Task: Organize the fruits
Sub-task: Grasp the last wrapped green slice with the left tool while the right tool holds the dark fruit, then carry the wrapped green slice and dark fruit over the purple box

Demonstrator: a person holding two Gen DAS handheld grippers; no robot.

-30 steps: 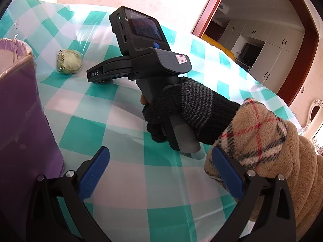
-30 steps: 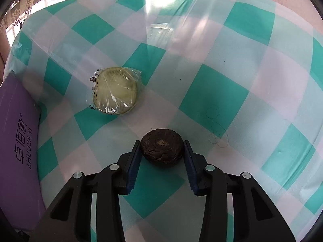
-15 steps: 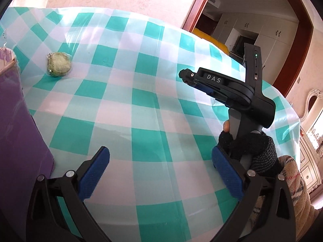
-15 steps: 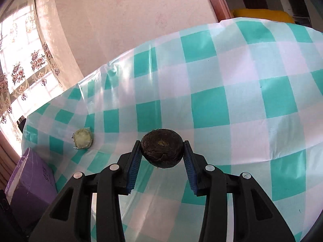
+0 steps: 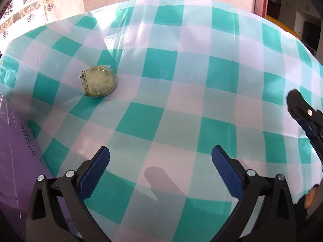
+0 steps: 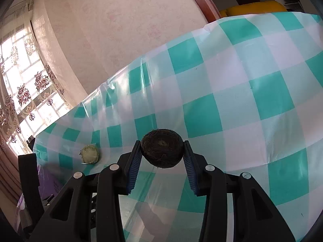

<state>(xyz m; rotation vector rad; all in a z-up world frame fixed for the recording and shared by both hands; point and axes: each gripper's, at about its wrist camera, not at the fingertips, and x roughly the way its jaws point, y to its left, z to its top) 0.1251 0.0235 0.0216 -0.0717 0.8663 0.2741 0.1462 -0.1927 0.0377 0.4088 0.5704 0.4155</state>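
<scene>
Right gripper [image 6: 161,154] is clamped on the dark round fruit [image 6: 162,149] mid-frame, held off the table probably for carrying, while the left gripper [image 5: 160,166] sits wide open, likely for the wrapped green fruit [image 5: 99,84] upper left.

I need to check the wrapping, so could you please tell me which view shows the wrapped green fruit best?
The left wrist view: the wrapped green fruit lies large and unobstructed on the checked tablecloth. The right wrist view shows it small and distant.
</scene>
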